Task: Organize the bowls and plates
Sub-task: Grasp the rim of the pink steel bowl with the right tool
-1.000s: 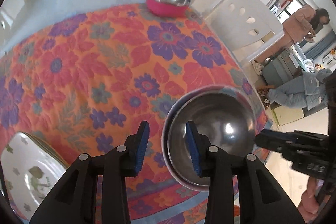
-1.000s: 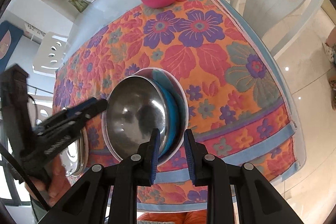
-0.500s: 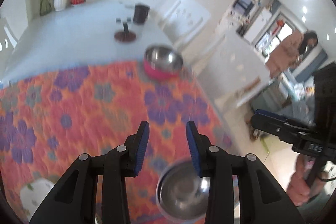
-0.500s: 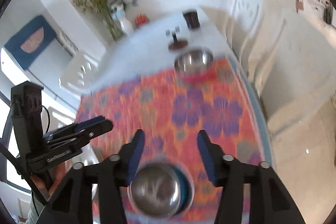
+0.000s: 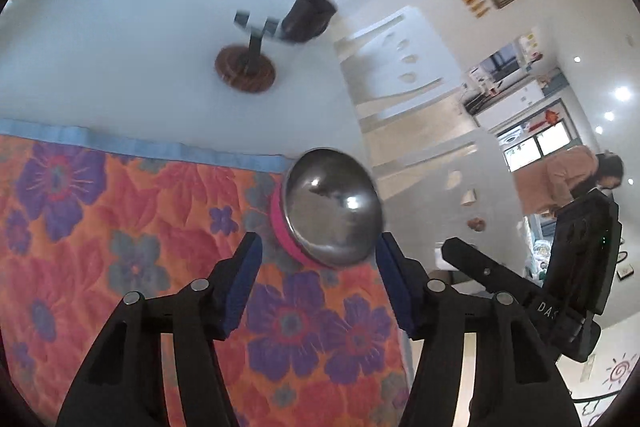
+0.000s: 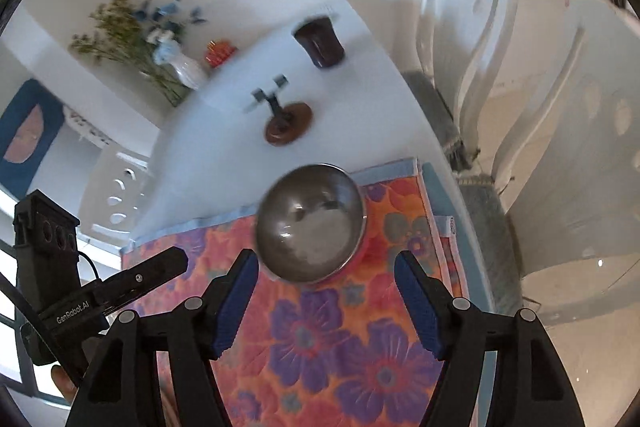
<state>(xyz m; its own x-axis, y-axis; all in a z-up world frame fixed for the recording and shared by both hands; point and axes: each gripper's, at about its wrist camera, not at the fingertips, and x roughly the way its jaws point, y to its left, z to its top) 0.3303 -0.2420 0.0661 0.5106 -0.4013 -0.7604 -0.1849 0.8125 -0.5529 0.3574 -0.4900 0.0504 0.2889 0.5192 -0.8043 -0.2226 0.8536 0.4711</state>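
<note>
A steel bowl with a pink outside [image 5: 332, 213] stands on the flowered cloth [image 5: 120, 227] near its far blue edge. It also shows in the right wrist view [image 6: 310, 223]. My left gripper [image 5: 318, 285] is open and empty, its blue pads on either side of the bowl's near rim, just short of it. My right gripper [image 6: 326, 305] is open and empty, a little short of the same bowl. Each gripper shows in the other's view: the right one [image 5: 520, 291], the left one [image 6: 120, 287].
Beyond the cloth the white table [image 5: 120, 47] holds a small stand on a brown base [image 5: 246, 67], a dark cup [image 5: 308, 15], a vase of flowers [image 6: 176, 63] and a red item [image 6: 220, 53]. White chairs [image 6: 472, 39] stand to the right.
Both grippers have left the steel bowl stacked on the blue one near the front, moved across the cloth to the pink bowl, and opened wider.
</note>
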